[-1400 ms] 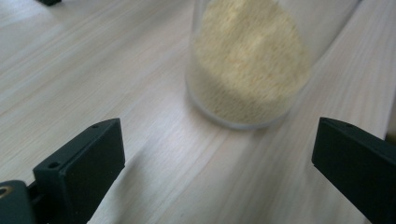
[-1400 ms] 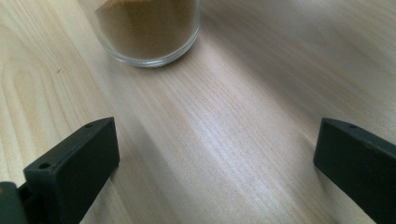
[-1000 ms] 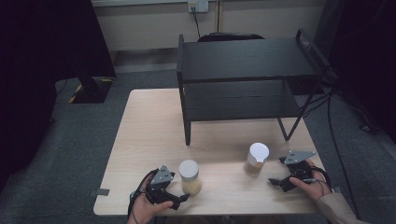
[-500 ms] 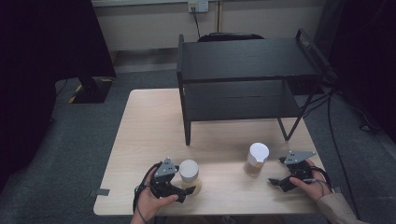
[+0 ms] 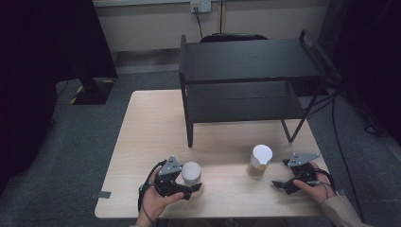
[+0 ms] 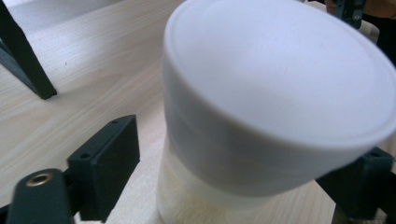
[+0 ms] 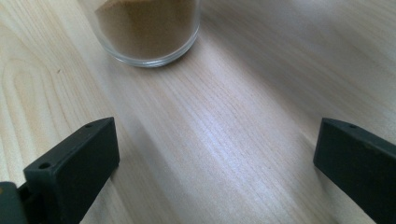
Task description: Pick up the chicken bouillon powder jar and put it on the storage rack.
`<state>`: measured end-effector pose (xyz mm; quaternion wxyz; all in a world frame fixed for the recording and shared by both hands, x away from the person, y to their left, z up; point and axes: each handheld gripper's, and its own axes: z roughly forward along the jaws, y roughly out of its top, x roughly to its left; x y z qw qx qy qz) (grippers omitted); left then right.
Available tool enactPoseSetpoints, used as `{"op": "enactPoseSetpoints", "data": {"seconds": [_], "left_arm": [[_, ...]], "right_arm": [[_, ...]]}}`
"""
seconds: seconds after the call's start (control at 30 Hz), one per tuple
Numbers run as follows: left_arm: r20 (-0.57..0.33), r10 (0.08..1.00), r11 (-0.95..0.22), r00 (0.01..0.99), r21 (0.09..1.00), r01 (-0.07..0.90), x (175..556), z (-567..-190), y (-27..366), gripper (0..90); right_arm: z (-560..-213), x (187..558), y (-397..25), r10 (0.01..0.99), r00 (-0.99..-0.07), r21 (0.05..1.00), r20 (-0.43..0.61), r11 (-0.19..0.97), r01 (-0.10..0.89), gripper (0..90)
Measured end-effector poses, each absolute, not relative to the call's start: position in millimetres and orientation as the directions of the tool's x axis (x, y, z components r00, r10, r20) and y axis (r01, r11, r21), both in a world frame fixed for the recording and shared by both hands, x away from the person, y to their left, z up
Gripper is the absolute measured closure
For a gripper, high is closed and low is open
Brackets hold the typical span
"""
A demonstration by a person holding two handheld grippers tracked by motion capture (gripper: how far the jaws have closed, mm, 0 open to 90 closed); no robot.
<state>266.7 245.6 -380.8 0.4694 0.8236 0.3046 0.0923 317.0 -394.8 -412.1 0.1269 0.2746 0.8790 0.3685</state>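
The left gripper (image 5: 191, 189) sits at the near left part of the table (image 5: 151, 127), its jaws spread to either side of a white-lidded jar (image 5: 191, 174) of pale powder. In the left gripper view the jar (image 6: 261, 121) stands between the two black jaws with a gap showing on the left side; whether the right jaw touches the glass cannot be told. The jar stands close to the near edge of the table, with only a narrow strip of wood between it and the drop.

The right gripper (image 5: 283, 185) rests near the right front corner, jaws wide apart on nothing — bare wood lies between them in the right gripper view. Ahead of it stands a second jar (image 5: 260, 161) with a white lid and brown powder, apart from the jaws; its glass base (image 7: 149, 28) shows at the top of that view.

Between the two jars the tabletop is open, and a broad free stretch runs along the left half up to the far edge. A black two-level shelf (image 5: 246, 80) takes up the far right part of the table.

The surface is light wood grain — around it grey carpet (image 5: 71, 151), a wall with an outlet (image 5: 199, 5) beyond.
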Motion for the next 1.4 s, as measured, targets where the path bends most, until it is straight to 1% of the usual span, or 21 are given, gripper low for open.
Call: {"op": "enactPoseSetpoints", "data": {"seconds": [0.37,0.57,0.8,1.07,1.4], "left_arm": [[-0.116,0.574,-0.388,0.811,0.833,0.394,269,-379,238,28.9],[-0.078,0.576,-0.414,0.814,0.831,0.372,267,-375,234,31.5],[-0.059,0.581,-0.425,0.812,0.829,0.364,266,-372,231,33.4],[-0.071,0.582,-0.414,0.81,0.831,0.37,268,-367,229,34.3],[-0.097,0.559,-0.41,0.823,0.831,0.376,281,-345,220,34.6]], "right_arm": [[-412,317,-395,0.577,-0.817,0.717,-0.02,0.577,0.39,0.0],[-412,317,-395,0.577,-0.817,0.718,-0.021,0.577,0.389,0.0],[-412,317,-395,0.577,-0.817,0.718,-0.02,0.577,0.39,0.0],[-412,317,-395,0.577,-0.817,0.717,-0.021,0.577,0.39,0.0],[-412,317,-395,0.577,-0.817,0.717,-0.02,0.578,0.39,0.0]]}}
